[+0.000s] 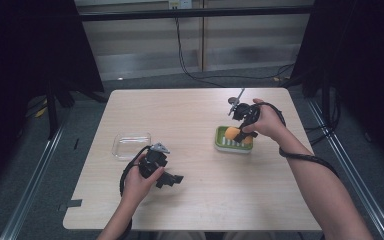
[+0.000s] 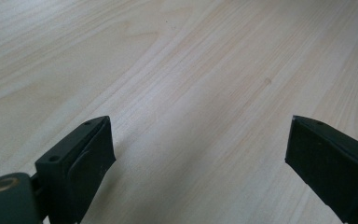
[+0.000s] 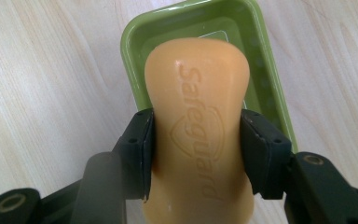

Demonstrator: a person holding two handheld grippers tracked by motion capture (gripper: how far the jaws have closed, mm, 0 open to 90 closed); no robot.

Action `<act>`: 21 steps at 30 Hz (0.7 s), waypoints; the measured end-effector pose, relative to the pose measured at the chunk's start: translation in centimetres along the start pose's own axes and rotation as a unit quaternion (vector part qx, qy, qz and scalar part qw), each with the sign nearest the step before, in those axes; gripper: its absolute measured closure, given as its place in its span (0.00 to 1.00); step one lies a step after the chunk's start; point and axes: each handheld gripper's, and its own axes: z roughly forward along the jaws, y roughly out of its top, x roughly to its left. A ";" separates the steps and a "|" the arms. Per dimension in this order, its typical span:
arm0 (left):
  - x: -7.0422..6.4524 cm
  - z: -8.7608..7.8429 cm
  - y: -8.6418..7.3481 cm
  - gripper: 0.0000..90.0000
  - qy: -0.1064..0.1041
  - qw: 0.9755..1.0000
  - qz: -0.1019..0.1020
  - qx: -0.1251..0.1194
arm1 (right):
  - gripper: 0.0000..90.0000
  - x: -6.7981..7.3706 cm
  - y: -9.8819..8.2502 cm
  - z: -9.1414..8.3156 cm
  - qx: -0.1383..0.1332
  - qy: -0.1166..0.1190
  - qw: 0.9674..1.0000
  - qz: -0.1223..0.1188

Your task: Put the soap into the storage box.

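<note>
Right hand-held gripper [image 3: 196,154]: we have it clamped across the waist of the orange oval soap bar [image 3: 198,126], pads pressing both long sides.
Soap position: we hold it just above the green rectangular plastic soap dish [image 3: 135,56], near the desk's right side.
Long axis: we see the bar running straight out from the jaws, in line with the dish's length.
Next move: we judge a short lowering would seat it, or a lift would clear it.
Left hand-held gripper [image 2: 200,154]: wide open, holding nothing, well apart from the dish.
Nearby: clear plastic lid [image 1: 131,145] beside our left hand.
Surface: pale wood-grain desk [image 1: 200,200].
Room: dark curtains, grey floor, trailing cables.
</note>
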 end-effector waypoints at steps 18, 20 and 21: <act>-0.1 -0.1 0.2 0.09 -0.001 1.000 0.002 -0.009 | 0.55 -0.2 0.8 0.2 -0.003 -0.004 1.000 -0.005; 0.0 -0.2 0.2 0.09 0.001 1.000 0.003 -0.005 | 0.55 -0.3 0.9 0.2 0.000 -0.001 1.000 -0.010; 0.0 -0.3 0.2 0.09 0.002 1.000 0.003 -0.002 | 0.55 -0.3 0.9 0.3 0.000 0.000 1.000 -0.006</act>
